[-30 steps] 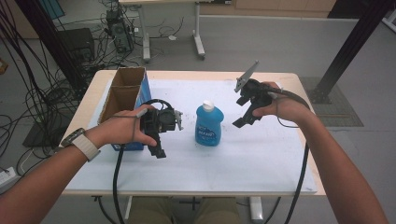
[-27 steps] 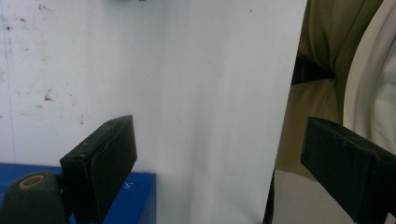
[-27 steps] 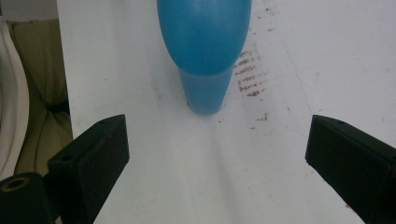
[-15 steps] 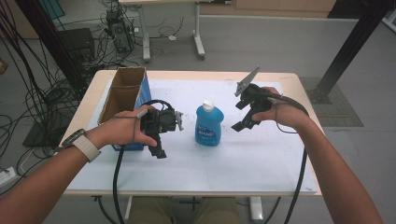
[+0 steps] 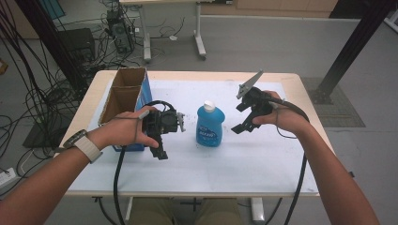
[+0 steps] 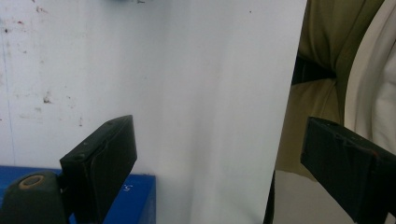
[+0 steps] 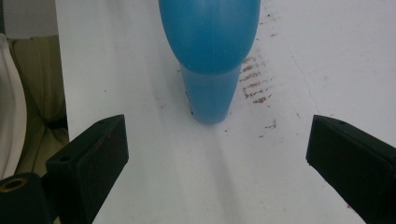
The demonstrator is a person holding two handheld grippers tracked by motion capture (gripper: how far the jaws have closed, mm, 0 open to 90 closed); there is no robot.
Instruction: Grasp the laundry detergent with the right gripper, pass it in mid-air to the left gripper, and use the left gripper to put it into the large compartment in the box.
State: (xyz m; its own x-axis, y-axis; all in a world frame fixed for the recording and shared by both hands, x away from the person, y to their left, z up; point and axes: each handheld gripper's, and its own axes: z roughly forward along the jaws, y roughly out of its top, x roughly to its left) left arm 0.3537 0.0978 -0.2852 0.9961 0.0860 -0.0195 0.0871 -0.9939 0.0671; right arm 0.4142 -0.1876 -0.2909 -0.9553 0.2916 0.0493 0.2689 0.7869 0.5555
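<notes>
Standing upright near the middle of the white-topped table [image 5: 263, 173], the blue bottle [image 5: 210, 127] has an open cardboard box [image 5: 123, 96] well apart on its far left. Its plastic body looks smooth, fairly light and likely to give under a squeeze, so the broad waist below the white cap [image 5: 209, 105] seems the surest place to grasp. On its right hovers the right gripper [image 5: 244, 125], jaws spread wide and empty, facing the bottle. On its left, the left gripper [image 5: 161, 151] hangs jaws spread, holding nothing, pointing at bare tabletop.
</notes>
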